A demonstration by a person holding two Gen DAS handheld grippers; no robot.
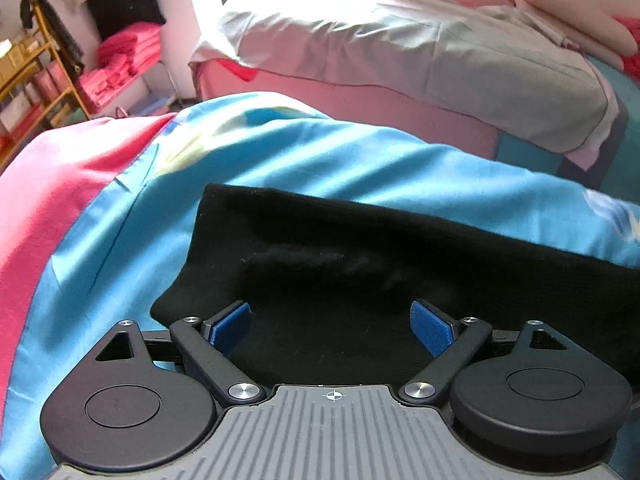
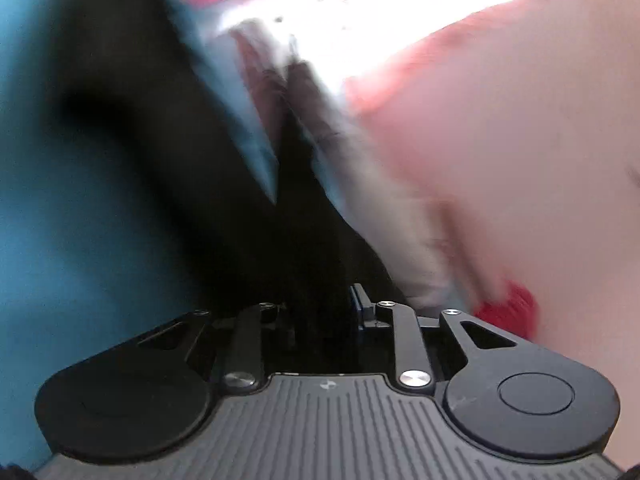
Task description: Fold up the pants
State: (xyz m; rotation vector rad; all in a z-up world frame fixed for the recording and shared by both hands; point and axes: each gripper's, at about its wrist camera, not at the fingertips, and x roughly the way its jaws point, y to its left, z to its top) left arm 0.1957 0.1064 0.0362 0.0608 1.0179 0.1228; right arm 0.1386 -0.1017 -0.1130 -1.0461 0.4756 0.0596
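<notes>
While right gripper (image 2: 324, 312) seemingly pinches black pants (image 1: 340, 264), left gripper (image 1: 332, 326) spread

Both wrist views close above pants (image 1: 360, 272).

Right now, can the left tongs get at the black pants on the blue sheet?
Probably yes: the left tongs are open directly above the black pants, with nothing lying between them.

Black pants (image 1: 360, 264) spread flat on a blue bedsheet (image 1: 280, 152), left gripper (image 1: 332, 326) above the pants with blue pads wide apart and nothing between them, pink cover (image 1: 68, 184) left of the pants, grey pillow (image 1: 400, 52) beyond them
</notes>
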